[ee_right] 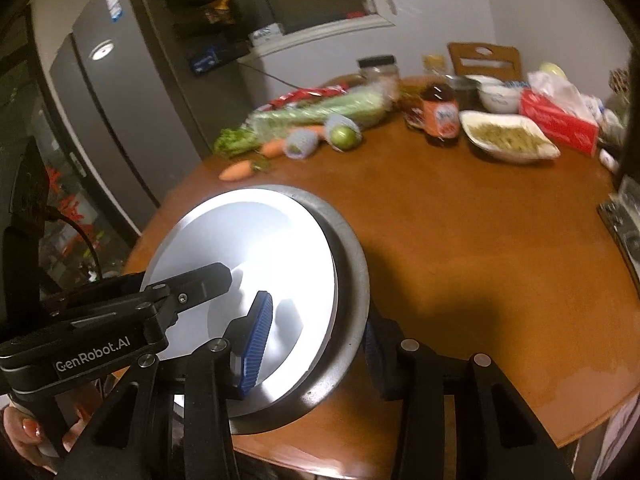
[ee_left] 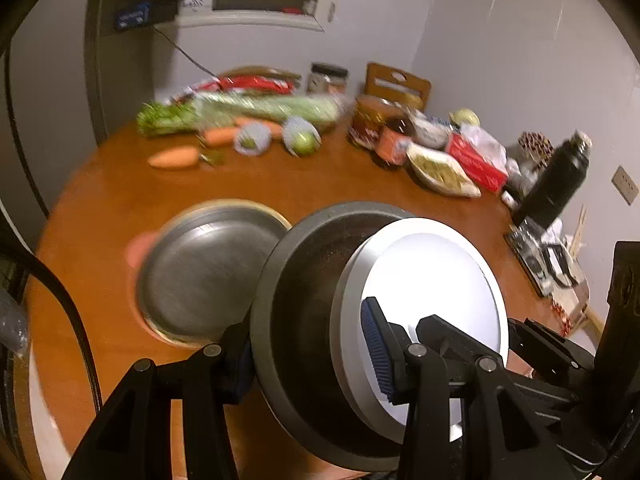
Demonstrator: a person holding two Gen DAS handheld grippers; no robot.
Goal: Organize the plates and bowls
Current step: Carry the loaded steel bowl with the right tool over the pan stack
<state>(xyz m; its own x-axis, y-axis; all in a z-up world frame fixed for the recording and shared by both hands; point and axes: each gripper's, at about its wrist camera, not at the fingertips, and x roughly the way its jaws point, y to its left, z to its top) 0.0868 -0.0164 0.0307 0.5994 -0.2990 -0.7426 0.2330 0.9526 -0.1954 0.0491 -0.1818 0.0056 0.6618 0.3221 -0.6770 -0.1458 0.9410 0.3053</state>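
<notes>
A round wooden table (ee_right: pixel 460 240) stands by pale walls (ee_left: pixel 500 40), a grey fridge (ee_right: pixel 120 120) beside it.

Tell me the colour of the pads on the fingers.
Blue, ribbed pads; clearest in the right wrist view.

The left gripper (ee_left: pixel 316 344) is seen angled downward, its fingers closed on the rim of the stacked plates (ee_left: pixel 432 304): one blue-ribbed finger (ee_left: pixel 376 348) is pressed on the white upper face, the other finger is set against the dark underside. The right gripper (ee_right: pixel 316 344) is likewise angled downward and is clamped on the opposite rim of the stacked plates, one blue finger (ee_right: pixel 258 344) lying on the white face, the other tucked beneath the grey edge. Both jaws are held partly apart by the stack's thickness. A hand (ee_right: pixel 32 436) is seen wrapped around the left gripper's handle, left of the stack.
</notes>
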